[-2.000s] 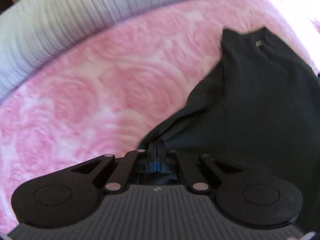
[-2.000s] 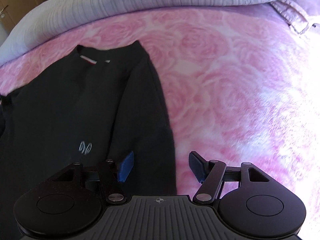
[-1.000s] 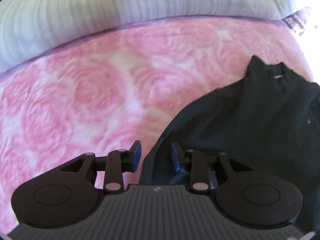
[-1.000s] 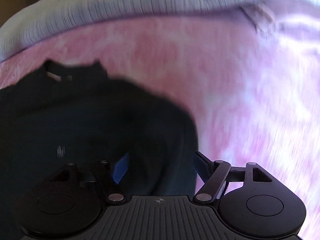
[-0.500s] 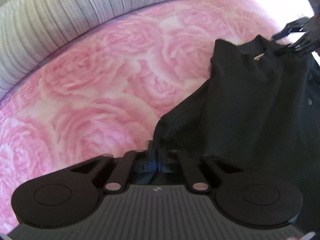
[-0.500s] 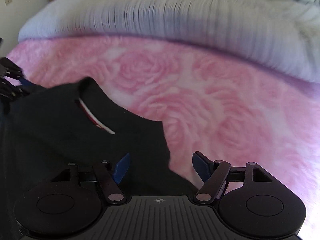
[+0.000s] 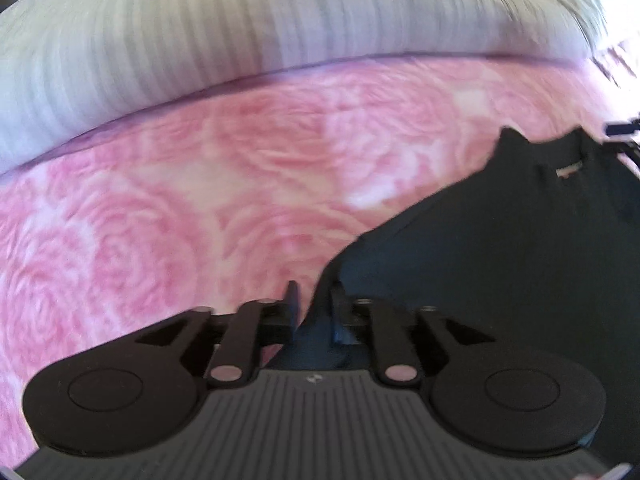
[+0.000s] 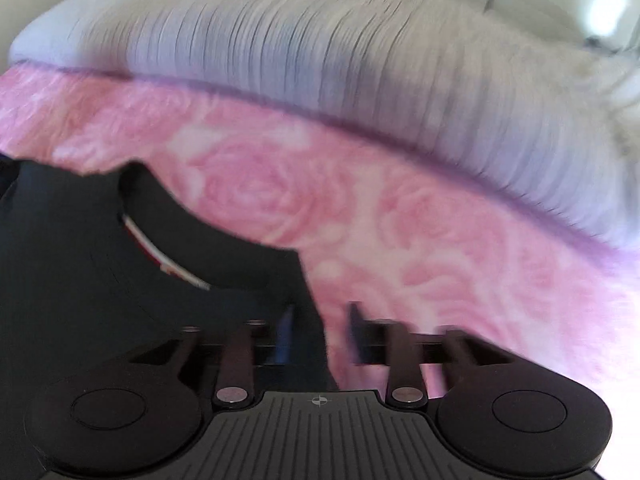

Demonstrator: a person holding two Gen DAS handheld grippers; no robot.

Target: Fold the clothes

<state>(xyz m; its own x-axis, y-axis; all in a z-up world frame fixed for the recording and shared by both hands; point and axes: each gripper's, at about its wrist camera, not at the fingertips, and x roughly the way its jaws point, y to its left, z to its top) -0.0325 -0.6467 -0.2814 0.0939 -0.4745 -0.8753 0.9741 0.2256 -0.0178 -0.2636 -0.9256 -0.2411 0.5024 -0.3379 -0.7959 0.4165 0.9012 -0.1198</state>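
Observation:
A black shirt (image 7: pixel 500 248) lies on the pink rose bedspread (image 7: pixel 160 208), its collar with a small label at the far right. In the left wrist view my left gripper (image 7: pixel 314 304) stands slightly open, with the shirt's left edge between its fingers. In the right wrist view the shirt (image 8: pixel 100 264) fills the left side, its neck label showing white and red. My right gripper (image 8: pixel 320 324) is partly open, and the shirt's right edge lies between its fingers. Both views are blurred.
A striped grey-white duvet (image 7: pixel 240 20) is bunched along the far side of the bed; it also shows in the right wrist view (image 8: pixel 360 60). The right gripper's tip (image 7: pixel 624 136) shows at the left view's far right edge.
My left gripper was shut on the shirt's edge half a second ago and has opened a little. My right gripper's fingers have come closer together around the shirt's right edge. Both cameras have shifted.

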